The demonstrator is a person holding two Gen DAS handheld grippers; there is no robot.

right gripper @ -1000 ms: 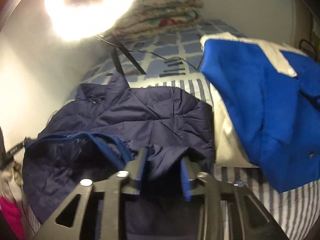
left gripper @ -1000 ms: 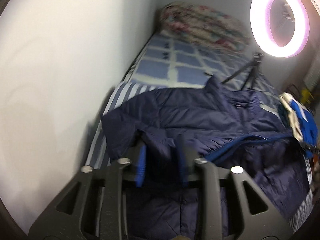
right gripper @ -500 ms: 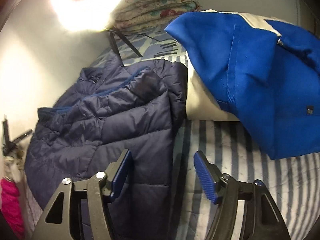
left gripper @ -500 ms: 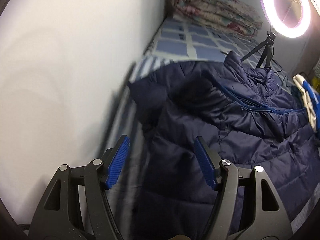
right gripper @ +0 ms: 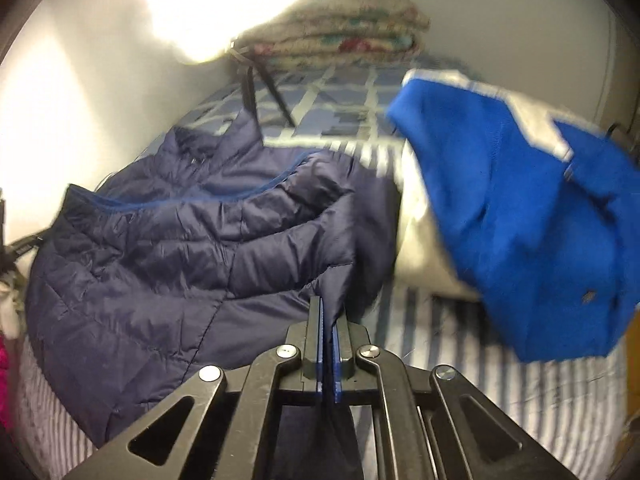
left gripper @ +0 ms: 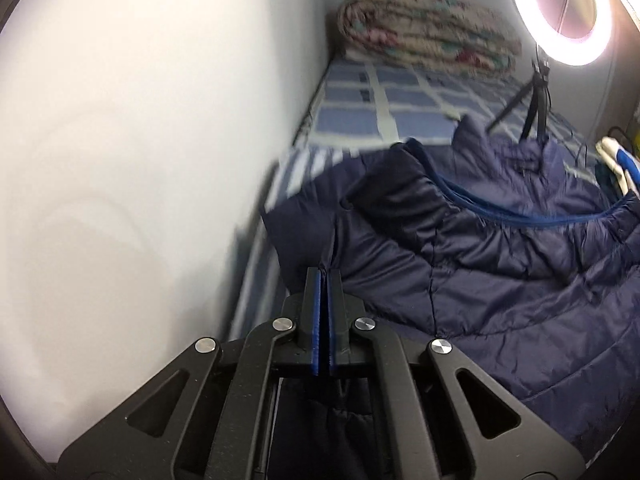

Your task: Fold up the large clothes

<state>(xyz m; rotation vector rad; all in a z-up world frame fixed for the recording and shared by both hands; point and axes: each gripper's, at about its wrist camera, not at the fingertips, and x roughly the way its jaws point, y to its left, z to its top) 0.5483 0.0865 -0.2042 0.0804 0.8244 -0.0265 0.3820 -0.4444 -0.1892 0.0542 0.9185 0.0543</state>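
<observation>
The navy quilted puffer jacket (left gripper: 480, 280) lies spread on the striped bed (right gripper: 500, 380), each side edge pinched in the left gripper (left gripper: 323, 276) and right gripper (right gripper: 328, 304). The slippery padded fabric may slide free if either pulls unevenly.

One navy puffer jacket (left gripper: 500, 272), one blue garment (right gripper: 532, 216), one folded quilt (left gripper: 428, 40), one ring light (left gripper: 560, 12) on one tripod (left gripper: 536, 96), one bed (left gripper: 400, 96), two tools.

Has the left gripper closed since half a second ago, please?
Yes. The left gripper, then open wide beside the wall, is now shut on the navy jacket.
</observation>
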